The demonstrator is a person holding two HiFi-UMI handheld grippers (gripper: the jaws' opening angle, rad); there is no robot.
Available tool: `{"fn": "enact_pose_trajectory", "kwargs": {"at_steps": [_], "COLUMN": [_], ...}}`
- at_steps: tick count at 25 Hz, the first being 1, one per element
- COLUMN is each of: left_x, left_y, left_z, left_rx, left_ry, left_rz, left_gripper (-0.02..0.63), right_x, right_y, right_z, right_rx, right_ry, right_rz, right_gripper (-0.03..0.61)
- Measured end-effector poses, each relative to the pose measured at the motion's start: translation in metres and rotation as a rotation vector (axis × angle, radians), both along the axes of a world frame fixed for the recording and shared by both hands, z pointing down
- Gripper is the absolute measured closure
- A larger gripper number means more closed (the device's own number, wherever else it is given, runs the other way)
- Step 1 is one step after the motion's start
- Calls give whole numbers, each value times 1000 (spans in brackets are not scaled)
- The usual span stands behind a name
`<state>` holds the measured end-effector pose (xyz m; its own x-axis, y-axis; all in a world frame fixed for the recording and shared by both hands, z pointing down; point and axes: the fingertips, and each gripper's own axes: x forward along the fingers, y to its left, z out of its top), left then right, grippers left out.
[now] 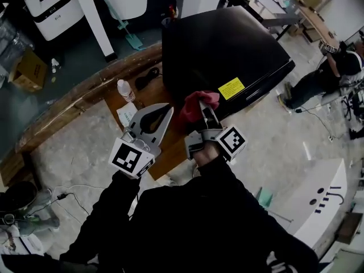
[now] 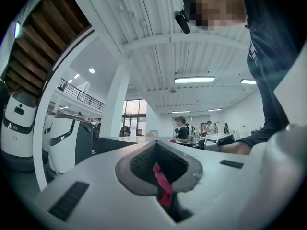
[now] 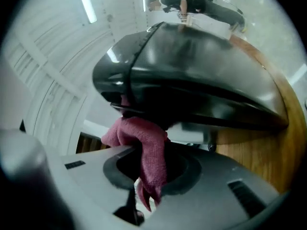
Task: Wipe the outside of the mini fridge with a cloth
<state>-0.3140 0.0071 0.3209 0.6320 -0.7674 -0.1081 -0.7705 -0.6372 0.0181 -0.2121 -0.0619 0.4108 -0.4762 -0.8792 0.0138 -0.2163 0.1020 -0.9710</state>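
- Lying against the fridge (image 1: pixel 227 56) front, above the worktop (image 1: pixel 85 92), the cloth (image 1: pixel 196 106) is judged soft, light and best held bunched.
- In the left gripper view, the left tongs (image 2: pixel 156 150) are seen closed, with a cloth sliver pinched between them.
- In the right gripper view, the right tongs (image 3: pixel 148 162) are clamped on the cloth, which seemingly touches the fridge.

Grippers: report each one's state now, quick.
Left gripper: shut, with a thin pink strip pinched between its jaws.
Right gripper: shut on the red cloth, held at the mini fridge.
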Motion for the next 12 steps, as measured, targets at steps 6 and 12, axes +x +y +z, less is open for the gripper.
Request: {"fn": "enact_pose_trajectory", "kwargs": {"at_steps": [6, 12], "left_x": [7, 18], "left_y": [-6, -14], "left_z": [6, 24], "left_rx": [-19, -51], "left_ry": [-20, -67], "left_rz": [36, 64], "left_gripper": [607, 607], "right_x": [5, 8], "right_y": [-7, -10], "right_z": [2, 15], "right_rx": [-42, -29], "right_ry": [-169, -208], "right_rz": [73, 110], "right_gripper": [497, 497]}}
